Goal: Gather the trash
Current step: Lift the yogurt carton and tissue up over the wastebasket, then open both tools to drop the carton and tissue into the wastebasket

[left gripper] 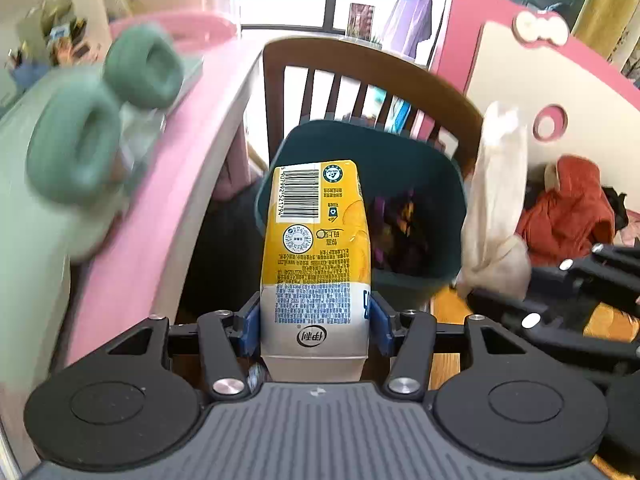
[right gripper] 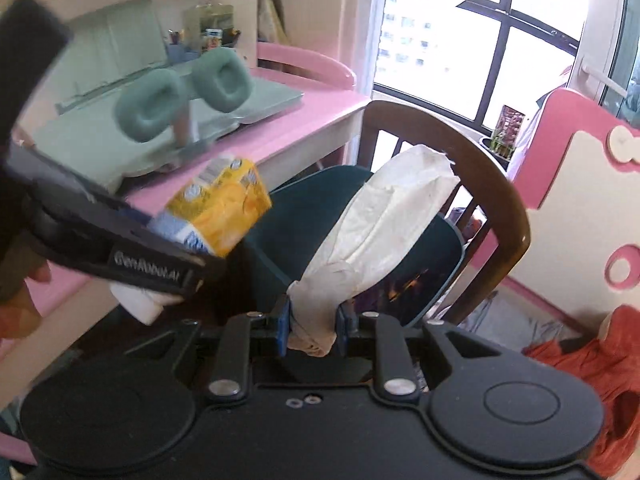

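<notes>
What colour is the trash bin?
Dark teal trash bin, seen best in the left wrist view.

Both grippers pointed steeply downward, side by side; the left gripper [left gripper: 315, 322] had its jaws clamped moderately wide, the right gripper [right gripper: 313, 322] narrowly.

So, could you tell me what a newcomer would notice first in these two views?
First, the bright yellow drink carton, clamped in the left gripper and held over the dark teal bin. Next, the crumpled white tissue pinched in the right gripper, above the same bin in front of a wooden chair. Green headphones sit on the pink desk to the left.
</notes>
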The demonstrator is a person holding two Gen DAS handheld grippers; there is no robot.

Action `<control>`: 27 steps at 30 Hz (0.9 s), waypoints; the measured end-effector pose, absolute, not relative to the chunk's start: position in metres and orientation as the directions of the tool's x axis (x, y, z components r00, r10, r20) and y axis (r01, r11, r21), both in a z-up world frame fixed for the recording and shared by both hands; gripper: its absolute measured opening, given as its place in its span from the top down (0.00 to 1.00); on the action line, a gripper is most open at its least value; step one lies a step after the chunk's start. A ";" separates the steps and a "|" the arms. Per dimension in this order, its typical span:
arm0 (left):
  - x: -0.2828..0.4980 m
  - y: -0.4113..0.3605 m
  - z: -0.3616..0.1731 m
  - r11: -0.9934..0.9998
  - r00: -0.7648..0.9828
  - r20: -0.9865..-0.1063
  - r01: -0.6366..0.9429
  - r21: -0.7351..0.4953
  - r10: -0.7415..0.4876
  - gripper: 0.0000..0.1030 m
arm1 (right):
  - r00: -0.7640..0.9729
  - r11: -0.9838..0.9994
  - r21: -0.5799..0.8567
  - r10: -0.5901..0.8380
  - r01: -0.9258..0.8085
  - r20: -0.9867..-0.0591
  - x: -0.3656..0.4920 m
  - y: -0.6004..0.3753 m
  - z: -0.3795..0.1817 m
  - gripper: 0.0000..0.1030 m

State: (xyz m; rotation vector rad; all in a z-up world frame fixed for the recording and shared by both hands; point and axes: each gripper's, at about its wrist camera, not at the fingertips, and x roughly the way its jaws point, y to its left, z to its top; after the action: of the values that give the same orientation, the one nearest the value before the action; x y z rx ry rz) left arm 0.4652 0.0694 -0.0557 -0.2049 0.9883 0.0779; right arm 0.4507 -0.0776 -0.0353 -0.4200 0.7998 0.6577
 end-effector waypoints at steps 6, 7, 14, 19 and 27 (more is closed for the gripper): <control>0.512 0.074 -0.046 0.979 0.556 -0.831 -0.157 -0.133 -0.024 0.48 | 0.526 0.727 -0.146 0.329 -0.671 -0.784 0.480 -0.067 -0.049 0.79; 0.517 0.073 -0.049 0.979 0.555 -0.831 -0.157 -0.128 -0.019 0.48 | 0.525 0.728 -0.148 0.323 -0.670 -0.788 0.485 -0.065 -0.053 0.79; 0.556 0.068 -0.082 0.984 0.491 -0.871 -0.146 -0.098 -0.014 0.48 | 0.500 0.751 -0.133 0.285 -0.647 -0.818 0.510 -0.058 -0.081 0.78; 0.569 0.062 -0.104 0.988 0.476 -0.879 -0.132 -0.075 -0.003 0.49 | 0.471 0.771 -0.101 0.274 -0.629 -0.839 0.524 -0.056 -0.100 0.78; 0.578 0.044 -0.125 0.997 0.443 -0.897 -0.073 -0.035 0.001 0.49 | 0.435 0.775 -0.085 0.256 -0.626 -0.863 0.525 -0.056 -0.128 0.75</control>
State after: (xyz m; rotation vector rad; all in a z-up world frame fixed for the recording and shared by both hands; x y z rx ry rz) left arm 0.5775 0.0436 -0.1255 -0.0715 1.1112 0.0461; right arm 0.5249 -0.0561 -0.1276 -0.4278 0.9768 0.5701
